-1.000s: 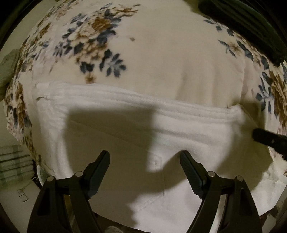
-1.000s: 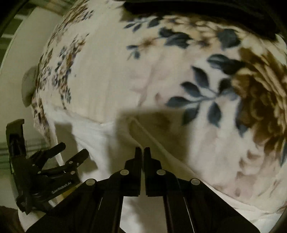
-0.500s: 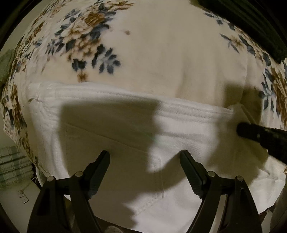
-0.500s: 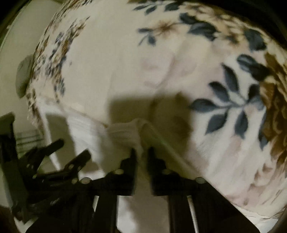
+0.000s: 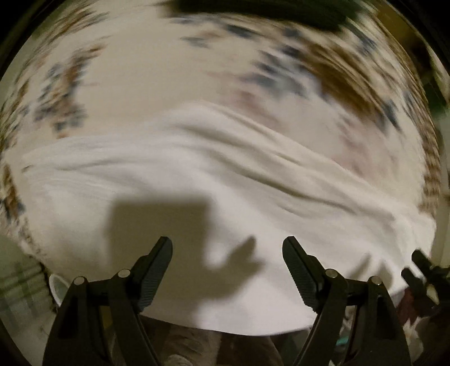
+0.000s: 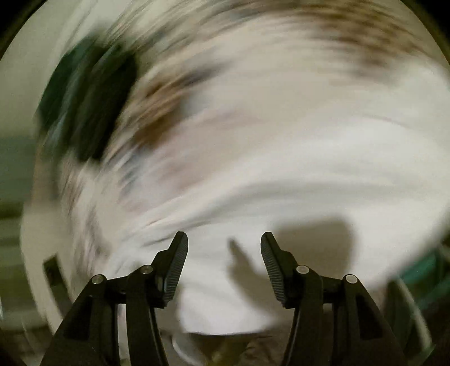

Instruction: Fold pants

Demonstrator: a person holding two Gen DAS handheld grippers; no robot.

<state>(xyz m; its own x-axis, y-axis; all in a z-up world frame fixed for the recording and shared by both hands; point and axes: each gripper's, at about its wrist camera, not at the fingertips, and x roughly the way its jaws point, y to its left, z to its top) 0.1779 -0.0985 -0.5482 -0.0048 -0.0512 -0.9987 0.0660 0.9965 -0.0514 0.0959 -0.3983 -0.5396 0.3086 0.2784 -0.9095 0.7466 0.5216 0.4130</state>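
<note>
Left tongs [image 5: 227, 261]: nearest item in the left wrist view. Black, ribbed inner faces, jaws spread wide with nothing between them. They hover over the near part of the pants; their shadow falls on the cloth just ahead.

Right tongs [image 6: 224, 257]: nearest item in the right wrist view. Same build, jaws parted, nothing held. Their shadow lies on white cloth between and to the right of the jaws. In the left wrist view the right tongs appear at the far right edge, blurred, beside the right border of the pants.

Pants [image 5: 197, 202]: white, spread flat on the blanket directly beyond both tongs. Long soft creases run across the cloth from left to right. The near edge curves below the left tongs. In the right wrist view the pants [image 6: 295, 174] fill most of the frame, heavily smeared by motion; detail cannot be read.

Blanket [image 5: 157, 73]: cream with blue and brown flower print, lying under and beyond the pants, blurred.

Dark fabric [image 5: 253, 11]: farthest item, a dark green-black mass at the top edge, resting on the far side of the blanket. In the right wrist view it shows upper left [image 6: 90, 104], smeared.
</note>
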